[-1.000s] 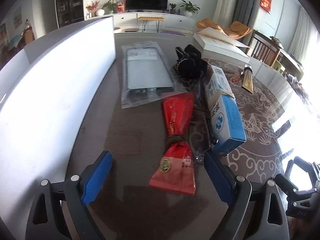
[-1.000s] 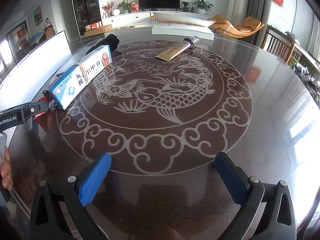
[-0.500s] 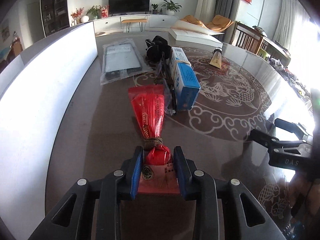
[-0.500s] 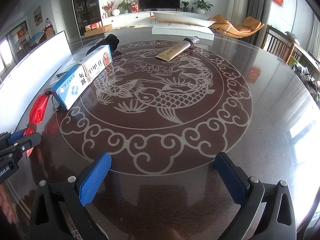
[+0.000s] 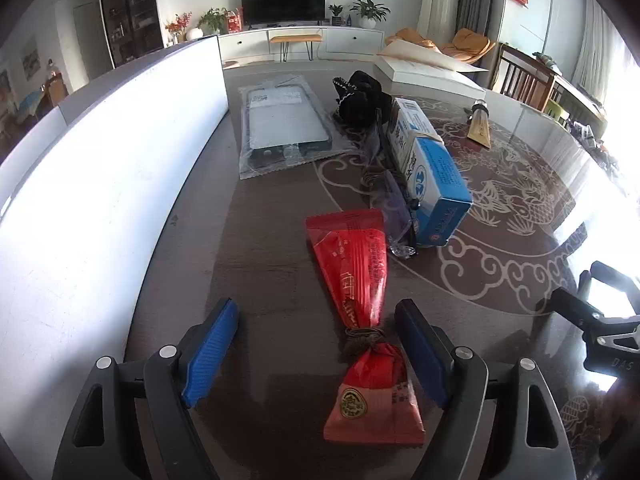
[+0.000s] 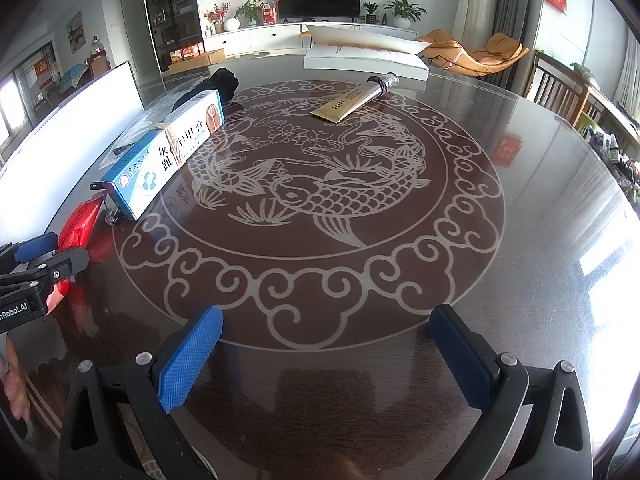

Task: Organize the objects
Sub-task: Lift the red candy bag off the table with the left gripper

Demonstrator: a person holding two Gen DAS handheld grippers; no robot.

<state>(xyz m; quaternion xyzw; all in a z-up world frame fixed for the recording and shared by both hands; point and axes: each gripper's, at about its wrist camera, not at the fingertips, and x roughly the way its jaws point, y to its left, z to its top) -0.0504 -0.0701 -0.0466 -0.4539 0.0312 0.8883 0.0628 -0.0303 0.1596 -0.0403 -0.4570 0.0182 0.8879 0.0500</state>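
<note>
The left tongs stand apart around the red packet lying on the tabletop (light, crinkly, probably slippery), best pinched at its tied neck, while the right tongs gape empty.

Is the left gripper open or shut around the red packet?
Open. The left gripper has its blue pads wide apart, and the red packet lies flat on the table between them, untouched.

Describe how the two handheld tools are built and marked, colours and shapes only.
Both tools match. The left tool and the right tool each have two black plastic arms with triangular cut-outs and silver screw heads, tipped with blue ribbed pads. From the right wrist view, white lettering ending "Robot.AI" shows on the left tool's black body. No cables or sleeves are visible.
</note>
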